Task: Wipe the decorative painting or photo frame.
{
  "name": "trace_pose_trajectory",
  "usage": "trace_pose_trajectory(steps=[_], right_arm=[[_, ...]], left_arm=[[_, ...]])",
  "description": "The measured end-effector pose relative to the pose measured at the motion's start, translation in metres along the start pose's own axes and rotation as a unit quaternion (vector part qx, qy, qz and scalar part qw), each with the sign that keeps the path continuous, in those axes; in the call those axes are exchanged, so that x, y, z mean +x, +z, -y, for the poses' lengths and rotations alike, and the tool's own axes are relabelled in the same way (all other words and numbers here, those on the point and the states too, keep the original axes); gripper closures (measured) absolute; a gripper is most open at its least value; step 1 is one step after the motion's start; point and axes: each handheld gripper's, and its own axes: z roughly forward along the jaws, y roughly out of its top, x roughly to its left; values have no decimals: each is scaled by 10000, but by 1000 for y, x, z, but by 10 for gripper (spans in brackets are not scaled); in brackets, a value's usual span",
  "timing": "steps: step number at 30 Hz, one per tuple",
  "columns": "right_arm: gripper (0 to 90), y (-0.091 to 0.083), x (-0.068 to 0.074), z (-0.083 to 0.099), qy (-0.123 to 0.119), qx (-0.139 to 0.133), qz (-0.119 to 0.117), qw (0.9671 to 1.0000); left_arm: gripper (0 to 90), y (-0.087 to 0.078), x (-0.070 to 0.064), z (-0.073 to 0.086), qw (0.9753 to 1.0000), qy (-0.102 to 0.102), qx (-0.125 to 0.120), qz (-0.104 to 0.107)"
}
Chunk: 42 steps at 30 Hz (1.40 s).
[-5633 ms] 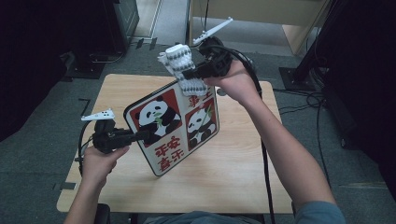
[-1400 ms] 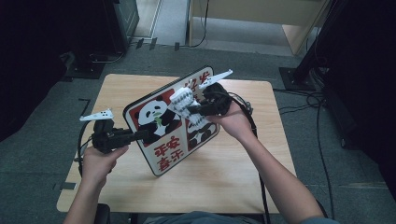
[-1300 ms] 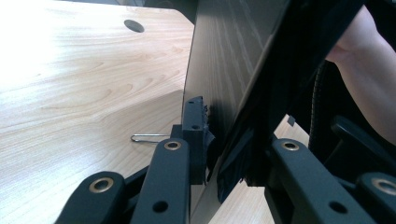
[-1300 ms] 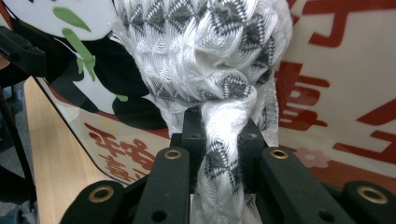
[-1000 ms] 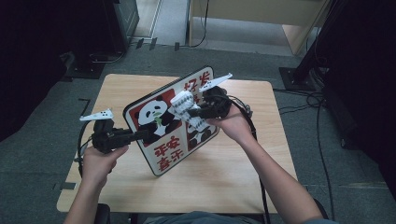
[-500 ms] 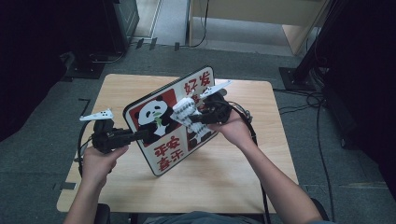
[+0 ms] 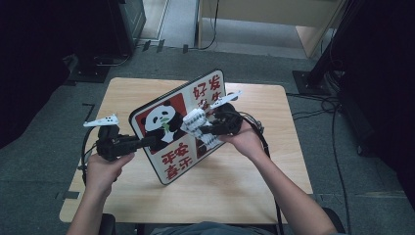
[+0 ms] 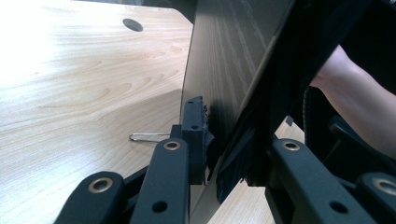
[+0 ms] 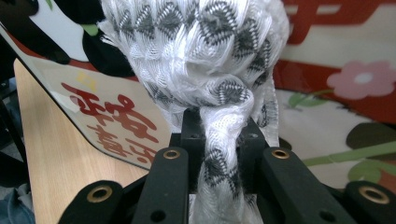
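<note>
A board (image 7: 172, 159) printed with pandas and red characters stands tilted on its lower edge on the wooden table (image 7: 244, 196). My left gripper (image 7: 147, 142) is shut on the board's left edge; in the left gripper view its jaws (image 8: 219, 140) clamp the thin board (image 8: 224, 65) from both sides. My right gripper (image 7: 204, 130) is shut on a bunched white cloth with a grey zigzag pattern (image 7: 194, 122). The cloth (image 9: 201, 56) presses against the printed face of the board (image 9: 327, 116) near its middle, just past the right gripper (image 9: 217, 135).
A bent metal wire (image 8: 144, 136) lies on the table behind the board, and a round cable hole (image 8: 133, 24) sits farther back. Cables (image 7: 313, 115) trail on the floor to the right. Dark cabinets (image 7: 122, 19) stand beyond the table's far left.
The right gripper came down with the cloth from above the board's top edge onto its face, then slid leftward and down across it. The left gripper and the board stayed put.
</note>
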Motion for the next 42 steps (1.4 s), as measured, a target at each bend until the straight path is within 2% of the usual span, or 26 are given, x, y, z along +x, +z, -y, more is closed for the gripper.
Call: trace_pose_trajectory(steps=[18, 42], right_arm=[[786, 17, -4, 24, 127, 45, -77, 9999], [789, 40, -10, 58, 257, 360, -114, 9990]], left_arm=[[758, 0, 0, 0, 10000, -1, -1, 3], [756, 0, 0, 0, 10000, 10, -1, 15]])
